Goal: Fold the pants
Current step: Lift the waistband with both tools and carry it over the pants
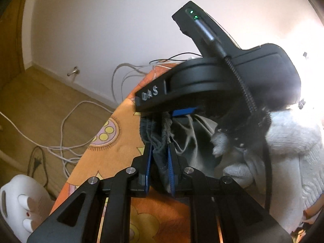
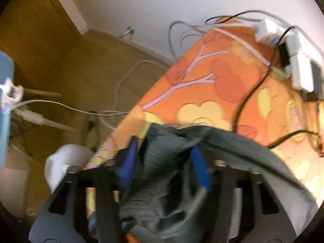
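The grey pants (image 1: 162, 141) hang bunched between my two grippers over an orange flowered table cover (image 1: 113, 154). My left gripper (image 1: 159, 147) is shut on the gathered waistband. The right gripper (image 1: 182, 112) sits just beyond it in the left wrist view, its blue pad on the same cloth. In the right wrist view my right gripper (image 2: 164, 158) is shut on a ribbed fold of the pants (image 2: 162, 174), which drape to the right over the table cover (image 2: 202, 81). That view is blurred.
White and black cables and white power adapters (image 2: 299, 60) lie at the far right of the table. More cables (image 1: 60, 137) trail on the wooden floor on the left. A white fluffy sleeve (image 1: 291, 141) is at right. A white device (image 1: 18, 200) sits at lower left.
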Tool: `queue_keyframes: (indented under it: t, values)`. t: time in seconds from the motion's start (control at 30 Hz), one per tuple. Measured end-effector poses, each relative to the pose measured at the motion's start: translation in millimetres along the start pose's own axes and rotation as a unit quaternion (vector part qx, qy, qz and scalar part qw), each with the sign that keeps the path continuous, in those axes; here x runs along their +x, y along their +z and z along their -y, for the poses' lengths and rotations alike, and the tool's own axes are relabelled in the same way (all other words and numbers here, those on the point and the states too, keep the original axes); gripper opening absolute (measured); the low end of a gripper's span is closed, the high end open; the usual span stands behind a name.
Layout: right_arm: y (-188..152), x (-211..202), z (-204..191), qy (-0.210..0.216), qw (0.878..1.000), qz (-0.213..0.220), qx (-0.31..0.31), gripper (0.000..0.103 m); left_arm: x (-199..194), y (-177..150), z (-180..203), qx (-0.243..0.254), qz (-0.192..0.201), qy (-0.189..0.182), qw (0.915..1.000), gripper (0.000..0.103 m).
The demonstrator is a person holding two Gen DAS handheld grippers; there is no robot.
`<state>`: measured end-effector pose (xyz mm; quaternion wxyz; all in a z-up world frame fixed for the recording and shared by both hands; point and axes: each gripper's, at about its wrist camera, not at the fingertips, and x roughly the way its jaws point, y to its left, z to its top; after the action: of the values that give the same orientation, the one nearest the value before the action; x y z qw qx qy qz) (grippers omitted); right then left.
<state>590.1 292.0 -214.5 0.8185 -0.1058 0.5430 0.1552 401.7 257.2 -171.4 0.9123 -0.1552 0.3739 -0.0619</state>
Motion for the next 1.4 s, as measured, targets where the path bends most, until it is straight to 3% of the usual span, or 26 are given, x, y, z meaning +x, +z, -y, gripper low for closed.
queue_keyframes:
  t: [0.07, 0.17, 0.23, 0.53, 0.63, 0.67, 0.7, 0.73, 1.0, 1.2, 1.4]
  values:
    - [-1.2, -2.1, 5.1, 0.005, 1.0, 0.002, 0.011, 0.036, -1.8, -1.8, -0.5, 0.003, -0.005, 0.0, 1.0, 0.016]
    - [-2.3, -6.2, 18.2, 0.031, 0.999, 0.005, 0.031, 0.03, -6.4, -7.1, -0.9, 0.013, -0.008, 0.013, 0.9998, 0.023]
    - [-3.3, -7.3, 25.5, 0.05, 0.998, 0.009, 0.042, 0.029, -8.2, -10.3, -1.3, 0.015, -0.008, 0.027, 0.9995, 0.041]
    - [-16.5, -30.3, 43.6, 0.104, 0.992, 0.044, 0.06, 0.028, 10.3, 1.4, -5.5, -0.014, -0.031, 0.013, 0.9993, 0.049]
    - [-19.1, -41.0, 49.8, 0.117, 0.989, 0.054, 0.069, 0.028, 16.5, 5.4, -6.6, -0.025, -0.021, 0.008, 0.9995, 0.047]
    - [-19.4, -44.6, 52.3, 0.122, 0.988, 0.057, 0.071, 0.028, 17.2, 6.5, -5.5, -0.023, -0.015, 0.005, 0.9996, 0.041]
    - [-20.2, -47.8, 53.7, 0.125, 0.988, 0.06, 0.071, 0.028, 16.5, 7.7, -3.6, -0.021, -0.01, 0.006, 0.9997, 0.021]
    - [-21.1, -51.3, 55.3, 0.124, 0.988, 0.063, 0.07, 0.028, 14.9, 8.9, -0.7, -0.021, -0.004, 0.007, 0.9997, 0.017]
    - [-29.9, -105.9, 85.0, 0.153, 0.977, 0.109, 0.098, 0.028, -35.8, 14.3, 52.7, 0.043, 0.063, -0.003, 0.9971, 0.013]
    - [-54.2, -179.1, 118.5, 0.162, 0.968, 0.156, 0.112, 0.028, -88.5, 17.9, 131.8, 0.119, 0.093, -0.03, 0.9881, 0.013]
    - [-104.1, -262.3, 176.3, 0.15, 0.96, 0.197, 0.132, 0.028, -128.6, 7.8, 218.8, 0.164, 0.092, -0.09, 0.978, 0.013]
